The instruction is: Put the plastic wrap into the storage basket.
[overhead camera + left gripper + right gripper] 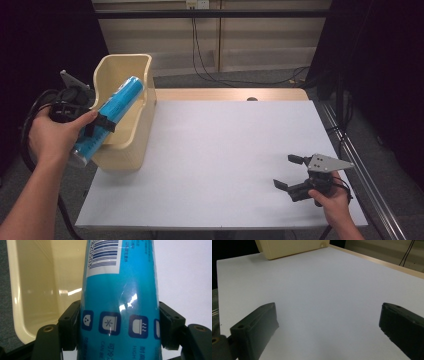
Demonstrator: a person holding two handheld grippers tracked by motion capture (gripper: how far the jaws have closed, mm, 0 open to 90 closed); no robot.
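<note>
The white tabletop (pixel 225 160) lies bare across the middle of the frame, and at its left edge stands the cream bin (pixel 131 145); over the bin's open mouth, in the upper left, the blue roll (pixel 111 116) is held by the left tongs (pixel 102 125), clamped across its middle. This looks like the carrying step, just short of dropping it in; next the roll wants lowering inside the walls before the jaws part. Its long axis slants from lower left up to upper right, far end raised towards the bin's tall back; the right tongs (pixel 289 171) hover idle, jaws apart, in the lower right.
</note>
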